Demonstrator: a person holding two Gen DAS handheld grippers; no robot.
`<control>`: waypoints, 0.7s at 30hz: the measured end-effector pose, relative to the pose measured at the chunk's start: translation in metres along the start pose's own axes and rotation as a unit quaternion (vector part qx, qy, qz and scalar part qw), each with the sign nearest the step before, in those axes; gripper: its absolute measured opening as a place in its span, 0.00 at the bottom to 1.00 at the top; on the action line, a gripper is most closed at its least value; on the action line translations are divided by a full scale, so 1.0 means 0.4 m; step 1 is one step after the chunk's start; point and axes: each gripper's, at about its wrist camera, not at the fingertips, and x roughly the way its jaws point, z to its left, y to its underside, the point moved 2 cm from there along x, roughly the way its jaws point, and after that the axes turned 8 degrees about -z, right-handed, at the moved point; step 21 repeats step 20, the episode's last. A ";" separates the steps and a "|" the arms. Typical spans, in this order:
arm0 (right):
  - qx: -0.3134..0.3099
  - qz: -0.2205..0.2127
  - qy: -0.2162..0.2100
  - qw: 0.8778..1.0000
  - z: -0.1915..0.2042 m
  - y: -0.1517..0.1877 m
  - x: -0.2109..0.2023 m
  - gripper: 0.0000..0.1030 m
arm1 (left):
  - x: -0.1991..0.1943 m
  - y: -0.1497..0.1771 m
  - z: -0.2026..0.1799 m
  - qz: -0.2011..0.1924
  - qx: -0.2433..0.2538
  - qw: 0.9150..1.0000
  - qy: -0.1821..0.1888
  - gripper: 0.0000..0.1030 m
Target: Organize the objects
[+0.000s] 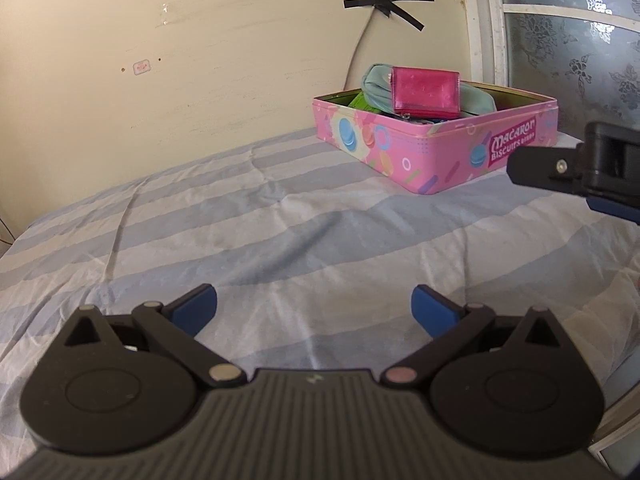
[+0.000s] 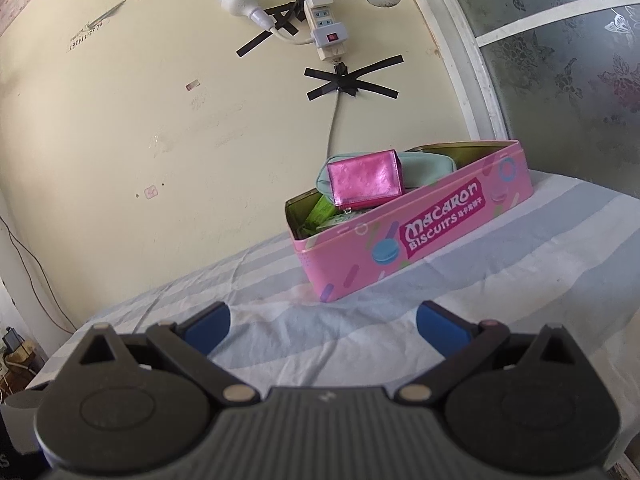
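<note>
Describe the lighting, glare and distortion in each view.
Left wrist view: soft daylight, window frame bowed by the fisheye, faint glare on the pink wallet. Right wrist view: stronger sheen on the wallet, wall and tin tilted, corners vignetted.

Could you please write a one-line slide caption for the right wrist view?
Open right gripper hovers over a striped sheet, facing a pink biscuit tin holding a pink wallet.

Tin's [image 1: 436, 152] lower contents (under wallet [image 1: 426, 94]) hidden
</note>
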 end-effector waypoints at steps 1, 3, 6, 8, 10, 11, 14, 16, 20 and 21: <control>0.000 0.000 0.000 1.000 0.000 0.000 0.001 1.00 | -0.001 0.000 -0.002 0.000 0.000 1.000 0.000 1.00; 0.000 0.000 0.001 1.000 0.002 0.001 0.000 1.00 | -0.003 0.000 -0.003 0.000 0.000 1.000 0.001 1.00; 0.000 -0.002 0.001 1.000 0.000 0.000 -0.001 1.00 | -0.003 -0.001 -0.001 0.000 -0.001 1.000 0.002 1.00; 0.001 -0.002 0.001 1.000 -0.001 -0.001 -0.001 1.00 | -0.004 -0.001 -0.002 0.000 -0.001 1.000 0.002 1.00; 0.001 -0.002 0.001 1.000 0.000 -0.001 -0.002 1.00 | -0.005 -0.002 -0.003 -0.001 -0.002 1.000 0.001 1.00; 0.001 -0.002 0.001 1.000 -0.001 -0.001 -0.002 1.00 | -0.005 -0.003 -0.003 -0.001 -0.002 1.000 0.001 1.00; 0.000 -0.002 0.000 1.000 -0.002 -0.002 -0.002 1.00 | -0.006 -0.003 -0.003 -0.002 -0.003 1.000 0.001 1.00; -0.001 -0.002 0.000 1.000 -0.003 -0.003 -0.002 1.00 | -0.007 -0.004 -0.005 -0.004 -0.004 1.000 -0.001 1.00; -0.003 -0.002 0.000 1.000 -0.003 -0.003 -0.002 1.00 | -0.009 -0.006 -0.004 -0.005 -0.007 1.000 0.002 1.00; -0.003 -0.002 0.000 1.000 -0.003 -0.003 -0.002 1.00 | -0.009 -0.006 -0.004 -0.005 -0.007 1.000 0.002 1.00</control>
